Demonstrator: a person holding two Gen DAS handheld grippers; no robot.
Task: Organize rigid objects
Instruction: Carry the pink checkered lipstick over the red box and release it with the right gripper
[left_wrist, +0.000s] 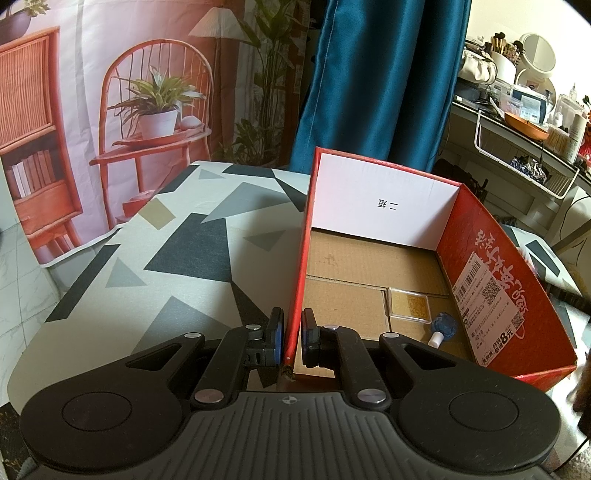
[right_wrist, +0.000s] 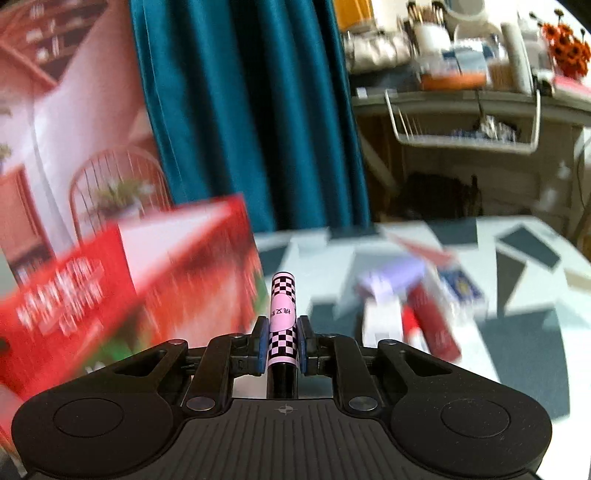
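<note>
**Box wall clamped on the left, pink tube gripped on the right**

2 wrist views are given. In the left view, the left gripper (left_wrist: 293, 341) is seen closed on the near left wall of an open red cardboard box (left_wrist: 491, 295), with 1 blue pad on each side of the thin wall. The box stands on a table (left_wrist: 147, 266) covered in a cloth of grey, black and white triangles. On the box's brown cardboard floor, a flat clear case with a gold insert (left_wrist: 409, 302) is laid near the right wall, and a small blue ball-headed item with a white stem (left_wrist: 442, 326) lies just beside it.

In the right view, which is blurred, the right gripper (right_wrist: 282, 341) is closed on a pink tube with black-and-white checker bands (right_wrist: 283, 314); the tube is held between the pads and points away from the camera. The red box (right_wrist: 110, 295) is seen to the left. On the table to the right, a cluster of small packages is shown: a lilac box (right_wrist: 391, 277), a blue box (right_wrist: 461, 288) and a red tube (right_wrist: 432, 325), all too blurred for detail.
</note>
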